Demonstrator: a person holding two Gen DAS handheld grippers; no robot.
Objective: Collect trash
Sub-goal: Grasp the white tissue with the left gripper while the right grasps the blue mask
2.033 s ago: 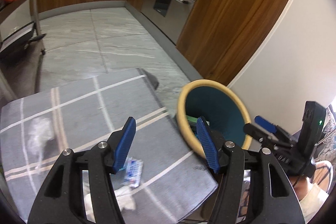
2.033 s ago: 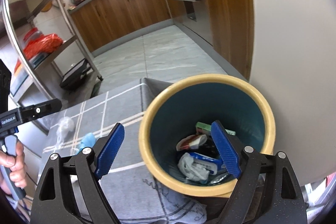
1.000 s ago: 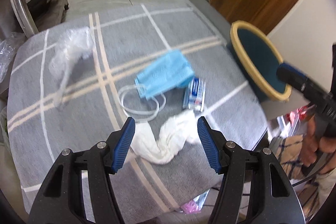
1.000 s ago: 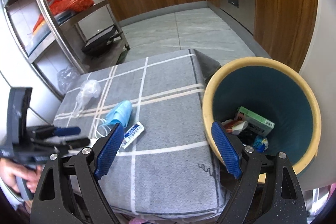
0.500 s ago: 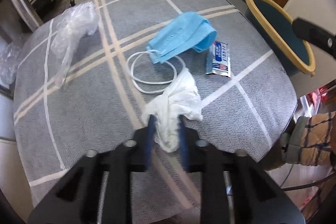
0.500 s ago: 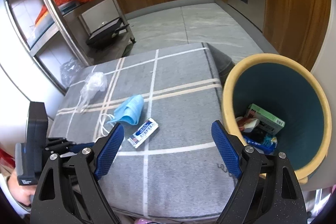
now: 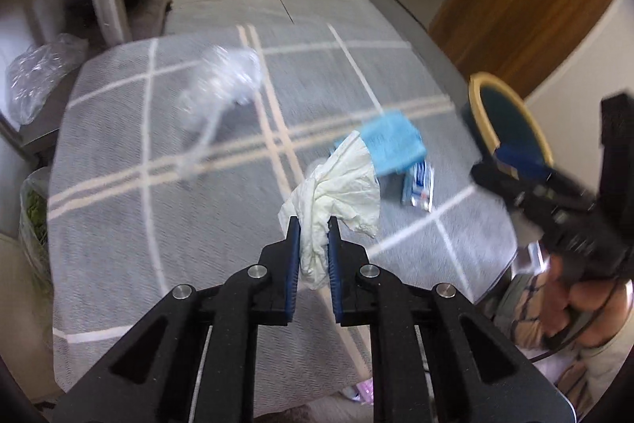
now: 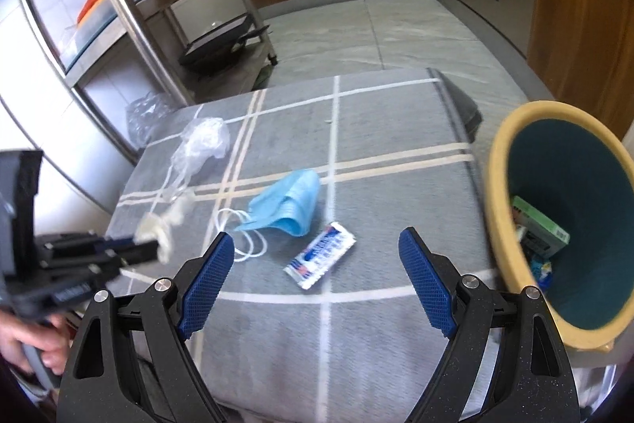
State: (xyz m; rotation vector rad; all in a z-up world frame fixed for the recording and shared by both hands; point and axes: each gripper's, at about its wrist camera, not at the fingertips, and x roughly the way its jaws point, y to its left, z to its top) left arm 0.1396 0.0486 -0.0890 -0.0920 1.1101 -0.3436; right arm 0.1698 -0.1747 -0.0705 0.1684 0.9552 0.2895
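Left wrist view shows my left gripper with its fingers pressed narrow around a crumpled white tissue, which bulges out past the tips and hangs above the grey checked surface. Beyond the tissue a blue mask lies on the cloth, with a small printed sachet just beside it toward the bin. A clear plastic wrap lies farther off on the far left part of the surface, blurred.

From the right wrist view, my right gripper holds its fingers wide apart with nothing between them, hovering over the near edge of the surface. The sachet and the mask, white loops trailing from it, sit ahead of the fingertips. The wrap is near the far left corner. The bin, yellow-rimmed and teal inside, stands at the right edge of the surface, with a green box and other scraps in it. At the left, my left gripper shows with the tissue in its tips, blurred.
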